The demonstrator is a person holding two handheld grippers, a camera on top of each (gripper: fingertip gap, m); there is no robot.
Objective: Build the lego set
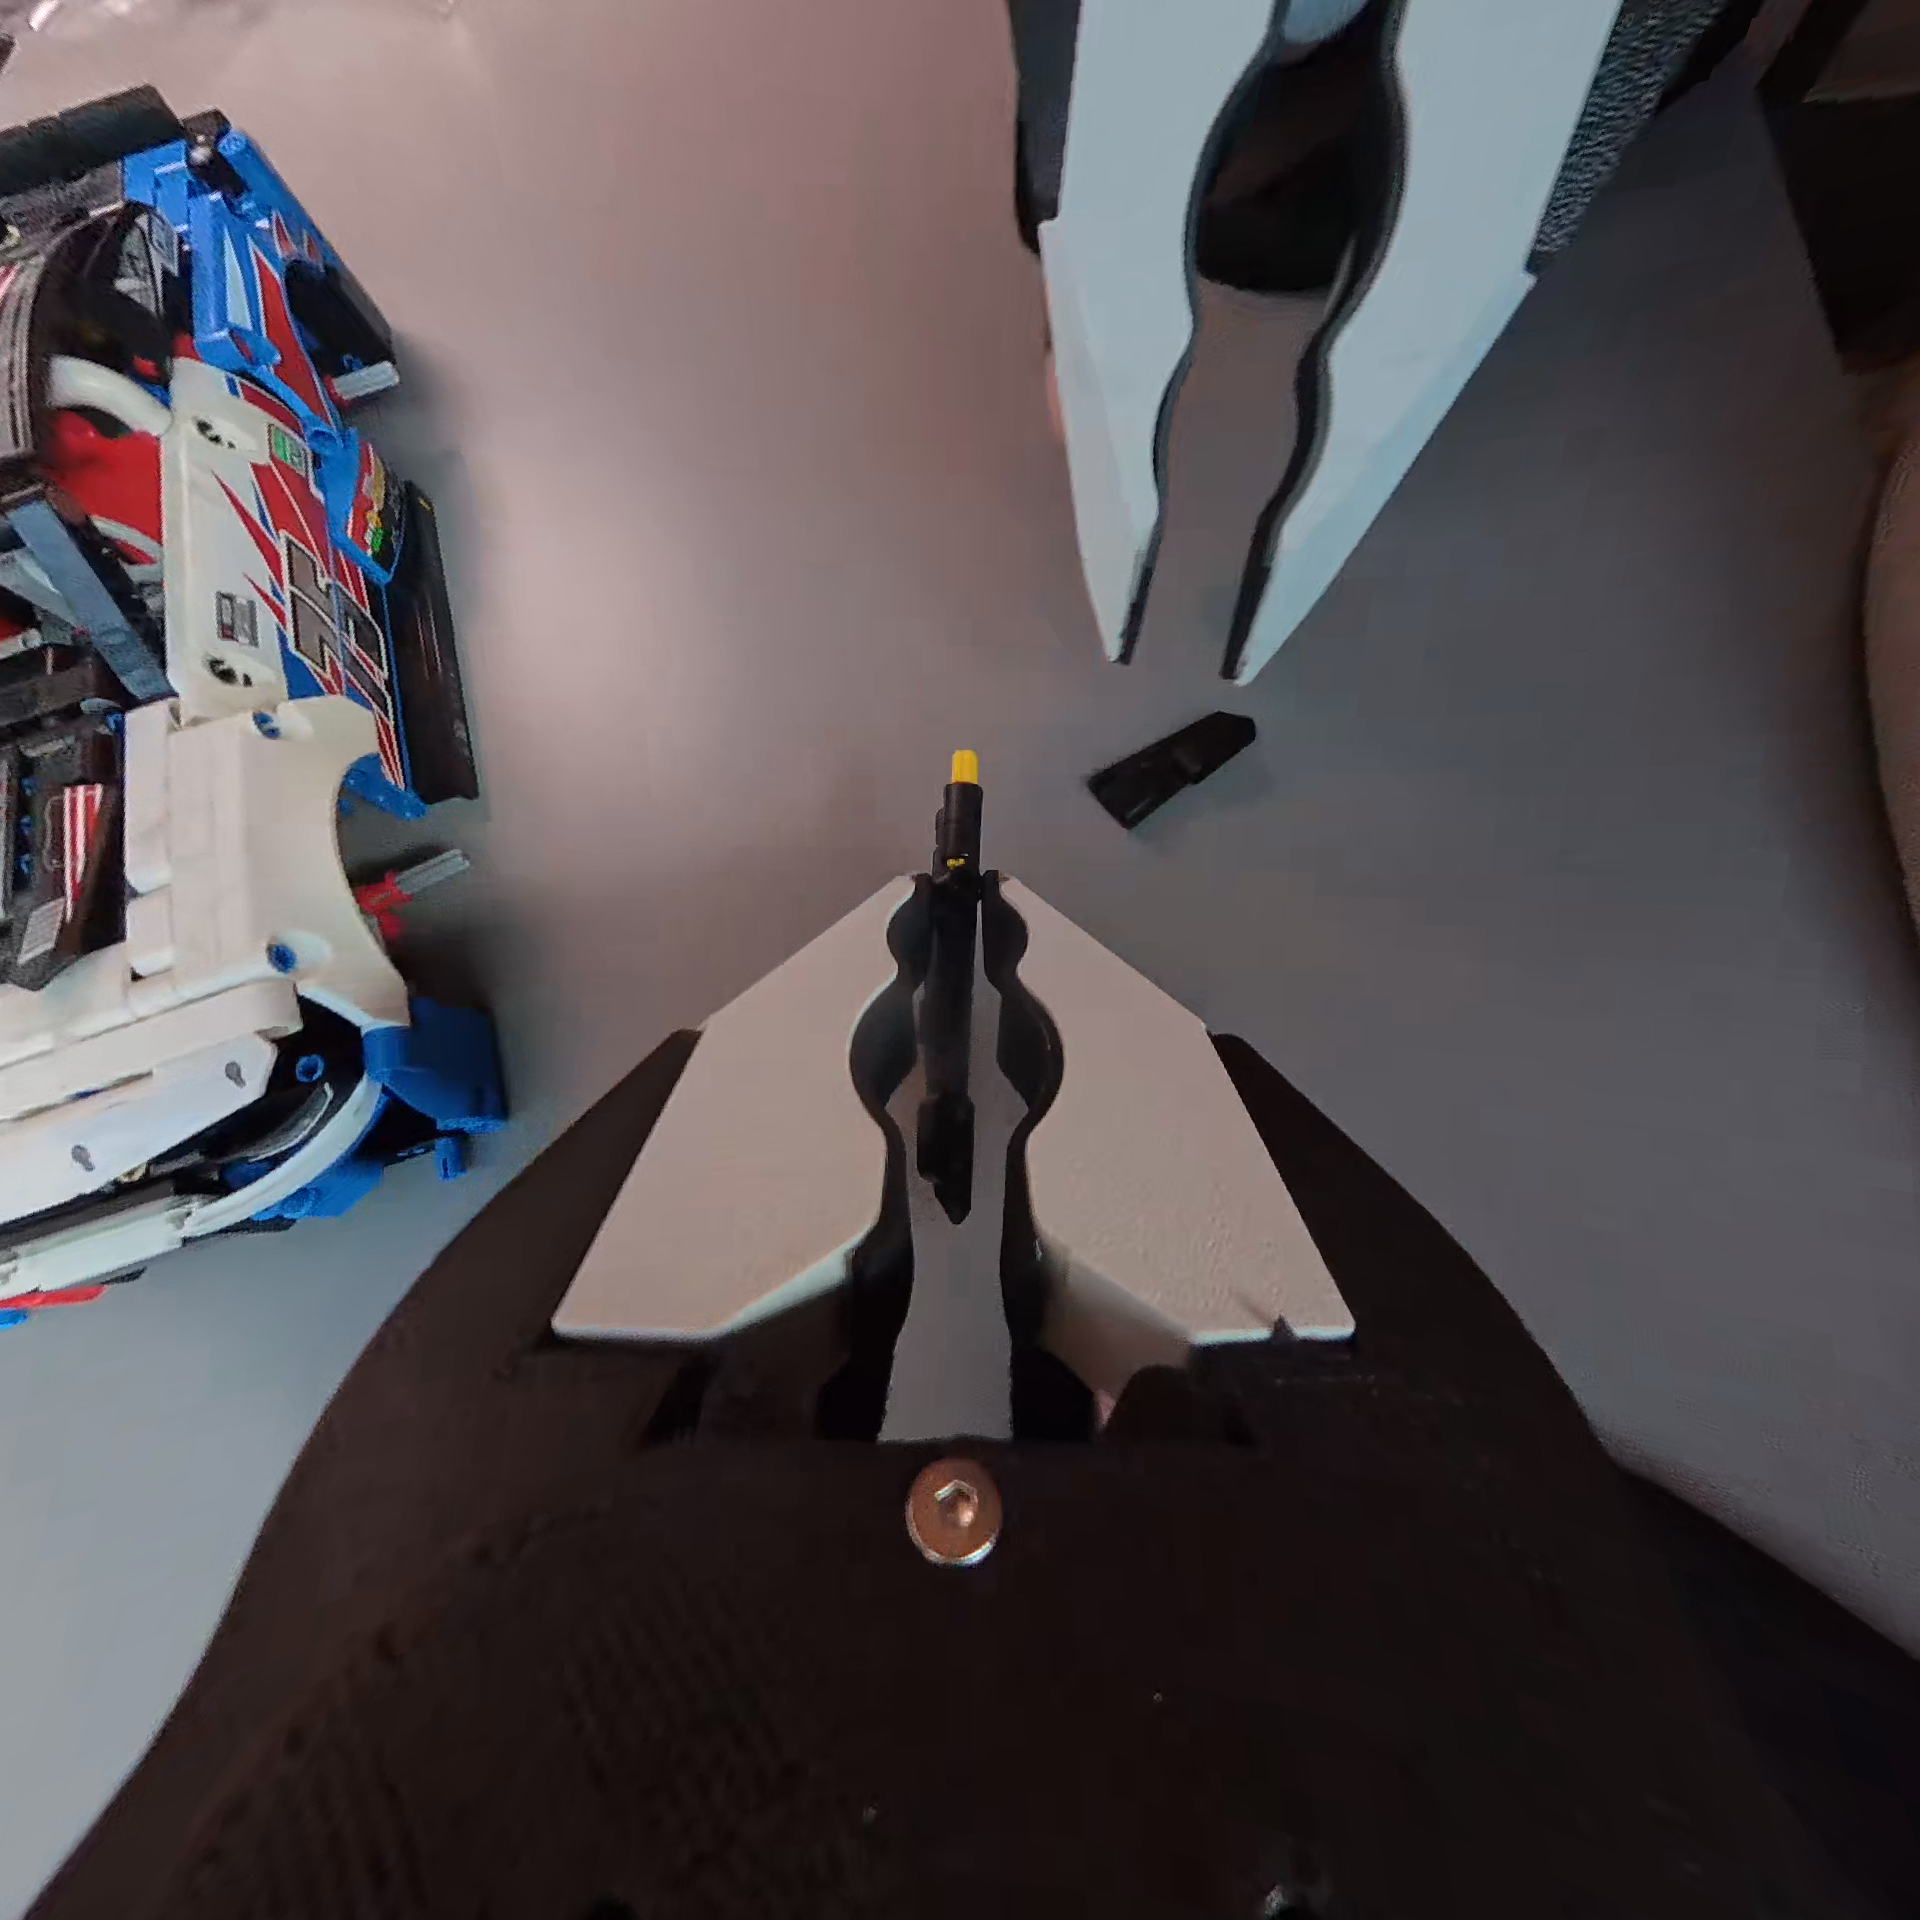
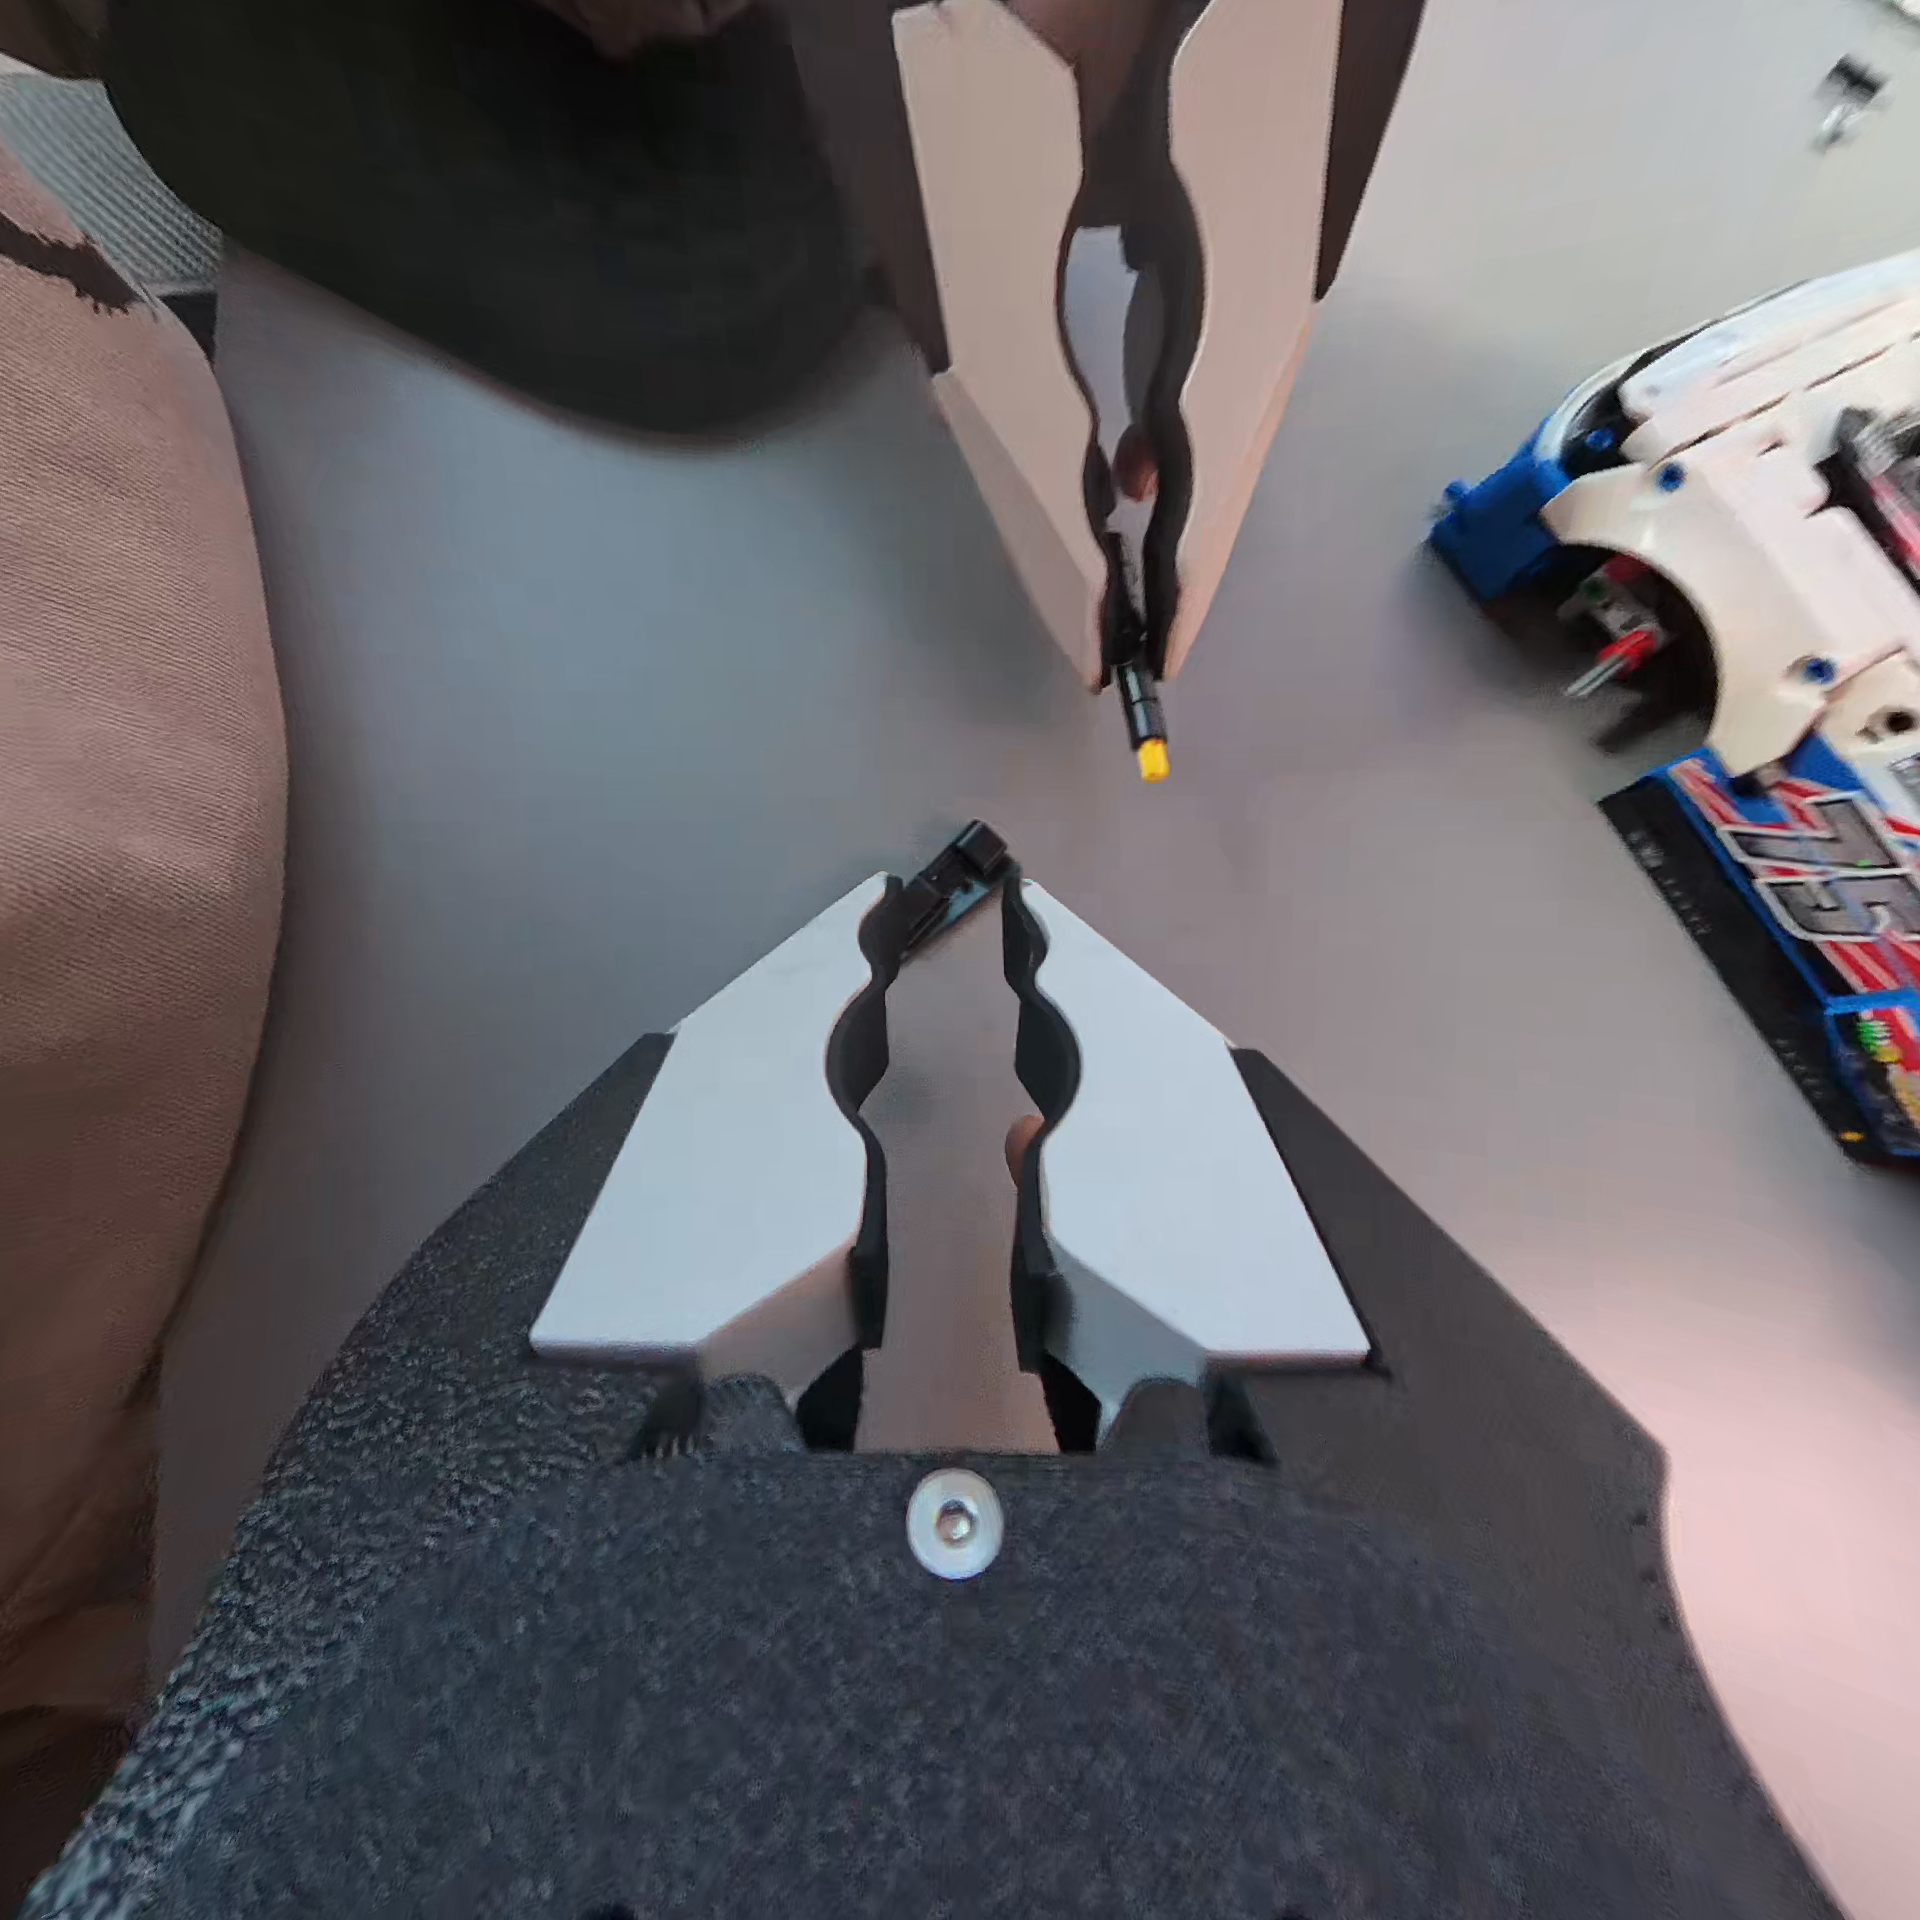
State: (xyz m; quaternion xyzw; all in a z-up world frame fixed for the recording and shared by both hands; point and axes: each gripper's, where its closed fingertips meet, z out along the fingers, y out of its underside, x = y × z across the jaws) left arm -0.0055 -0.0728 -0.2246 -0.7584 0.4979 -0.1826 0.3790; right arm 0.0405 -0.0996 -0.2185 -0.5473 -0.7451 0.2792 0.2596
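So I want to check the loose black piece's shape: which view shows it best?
The left wrist view: the black piece lies whole on the table. In the right wrist view, the right gripper partly hides it.

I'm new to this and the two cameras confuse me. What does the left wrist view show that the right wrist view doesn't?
Only the left wrist view shows the whole black wedge piece lying free on the table, below the open right gripper, and the rear end of the black rod inside the left gripper.

Only the right wrist view shows a brown sleeve and small loose bits at the far corner.

Both show the yellow-tipped black rod clamped by the left gripper, the wedge piece, the car model and the grey table.
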